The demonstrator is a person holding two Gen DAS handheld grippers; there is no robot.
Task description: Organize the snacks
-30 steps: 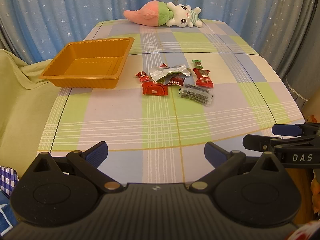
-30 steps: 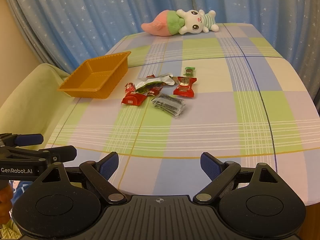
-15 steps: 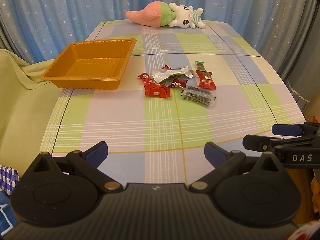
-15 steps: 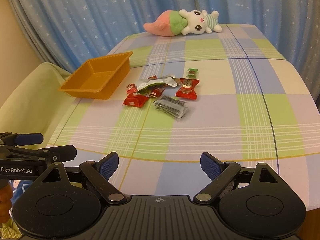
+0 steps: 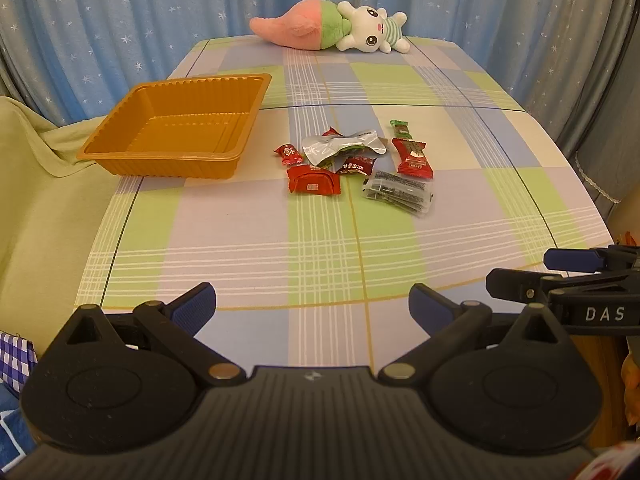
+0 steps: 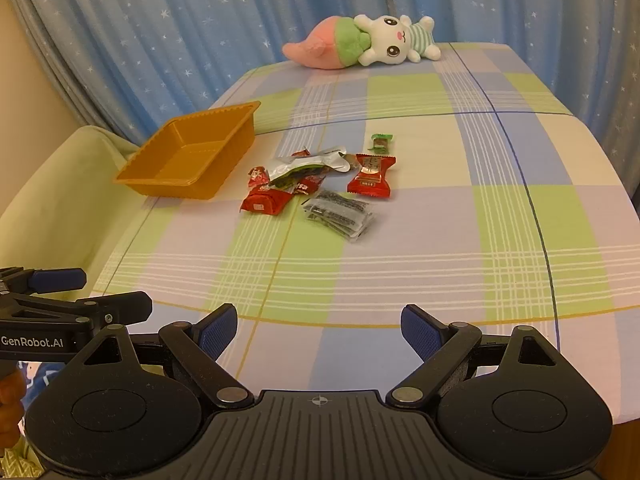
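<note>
1. On the plaid tablecloth (image 5: 248,216), near the middle of the table, a small heap of wrapped snacks (image 5: 352,164) lies loose, none of it in the tray.
2. Left of the heap and just beside it sits an orange plastic tray (image 5: 160,168) with ribbed walls; its inside holds nothing.
3. At the heap's near left edge is a red snack packet (image 5: 314,184), and a small red candy (image 5: 287,153) lies just behind it.
4. A crumpled silver pouch (image 5: 344,145) sits on top of the pile's middle, overlapping another red wrapper (image 5: 356,166).
5. To the right lies a longer red-wrapped bar (image 5: 414,158), with a small green-wrapped candy (image 5: 401,128) just beyond it.
6. Nearest the cameras is a clear packet with dark contents (image 5: 398,194), apart from the red ones by a narrow gap.
7. A plush rabbit with a pink and green body (image 5: 332,30) lies on its side at the table's far edge, before blue star-print curtains (image 5: 120,20).
8. The left gripper (image 5: 312,306) hangs over the table's near edge, its blue-padded fingers spread wide with nothing between them.
9. The right gripper (image 6: 319,326) is likewise spread wide and empty, well short of the snacks; each gripper shows at the edge of the other's view.
</note>
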